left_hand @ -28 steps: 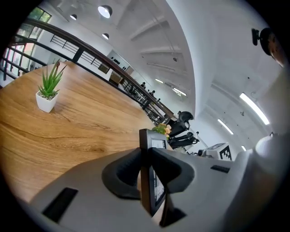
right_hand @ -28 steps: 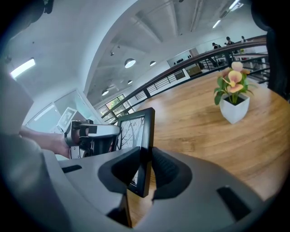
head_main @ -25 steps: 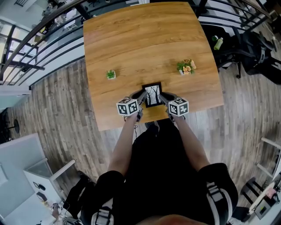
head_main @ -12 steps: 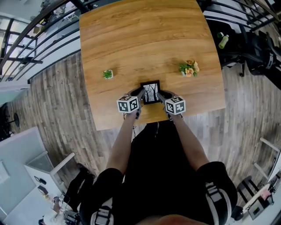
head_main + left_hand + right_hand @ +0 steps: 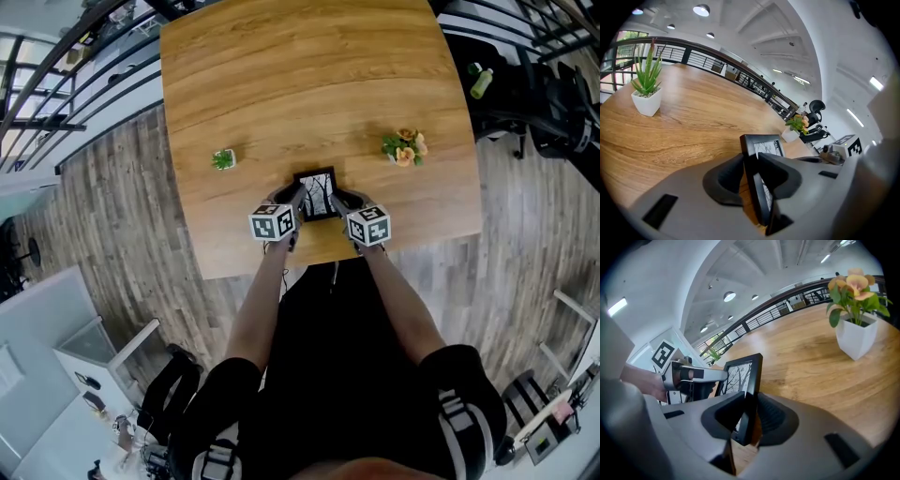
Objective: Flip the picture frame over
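pale wooden table point(image 5: 309, 84) fills the upper part of the head view, standing on a grey plank floor point(image 5: 122, 216) with a dark railing point(image 5: 56, 84) running along its far left side. near the table's near edge, about midway along it, a black picture frame point(image 5: 317, 194) is held between the two tongs, its printed side with bare tree branches turned up toward the head camera. the left gripper point(image 5: 294, 204) is clenched on the frame's left edge: in the left gripper view the black edge stands upright between the two dark pads, which press on it from both sides. the right gripper point(image 5: 338, 202) is clamped the same way on the frame's right edge, the pads closed on the moulding with the tree print facing toward the other gripper. from these views i cannot tell whether the frame's lower edge touches the wood or hangs just above it. a small green plant in a white pot point(image 5: 222, 159) sits on the table to the left of the frame, well apart from it, and a white pot with orange flowers point(image 5: 403, 147) sits to the right, also apart. the person's bare forearms point(image 5: 258, 309) reach from a dark top to the marker cubes on the grippers. off the table at the far right stand a black chair point(image 5: 553, 112) and a green bottle point(image 5: 481, 82).
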`<state>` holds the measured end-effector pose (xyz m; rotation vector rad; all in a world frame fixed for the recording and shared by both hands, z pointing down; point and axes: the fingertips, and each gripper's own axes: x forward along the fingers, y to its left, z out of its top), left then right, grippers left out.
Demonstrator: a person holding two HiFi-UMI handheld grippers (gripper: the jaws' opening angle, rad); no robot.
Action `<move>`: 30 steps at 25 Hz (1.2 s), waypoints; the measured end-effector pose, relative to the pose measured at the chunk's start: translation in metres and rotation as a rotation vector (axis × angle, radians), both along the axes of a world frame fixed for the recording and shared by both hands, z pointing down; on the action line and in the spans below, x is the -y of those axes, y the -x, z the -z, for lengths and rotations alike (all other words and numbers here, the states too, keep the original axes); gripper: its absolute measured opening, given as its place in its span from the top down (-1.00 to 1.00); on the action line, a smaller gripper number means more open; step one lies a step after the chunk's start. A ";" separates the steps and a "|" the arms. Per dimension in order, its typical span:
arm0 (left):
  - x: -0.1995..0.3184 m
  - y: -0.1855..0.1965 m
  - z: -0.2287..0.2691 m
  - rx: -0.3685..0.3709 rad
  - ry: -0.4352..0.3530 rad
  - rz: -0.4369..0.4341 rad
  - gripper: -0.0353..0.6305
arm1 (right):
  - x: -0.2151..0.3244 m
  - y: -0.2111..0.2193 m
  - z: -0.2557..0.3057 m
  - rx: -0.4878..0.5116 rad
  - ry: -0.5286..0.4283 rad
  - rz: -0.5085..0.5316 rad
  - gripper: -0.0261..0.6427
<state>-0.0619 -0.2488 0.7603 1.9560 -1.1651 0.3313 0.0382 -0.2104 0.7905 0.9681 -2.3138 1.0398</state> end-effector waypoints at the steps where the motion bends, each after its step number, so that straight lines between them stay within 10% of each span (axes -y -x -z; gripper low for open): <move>1: 0.001 0.000 -0.001 0.028 -0.009 -0.002 0.59 | 0.000 0.000 -0.001 -0.011 -0.006 0.002 0.64; 19: 0.005 -0.003 -0.027 0.277 -0.047 -0.051 0.54 | 0.005 0.006 -0.006 -0.283 -0.165 0.106 0.60; 30: 0.006 0.002 -0.030 0.270 -0.058 -0.056 0.39 | 0.009 0.003 -0.009 -0.278 -0.136 0.118 0.44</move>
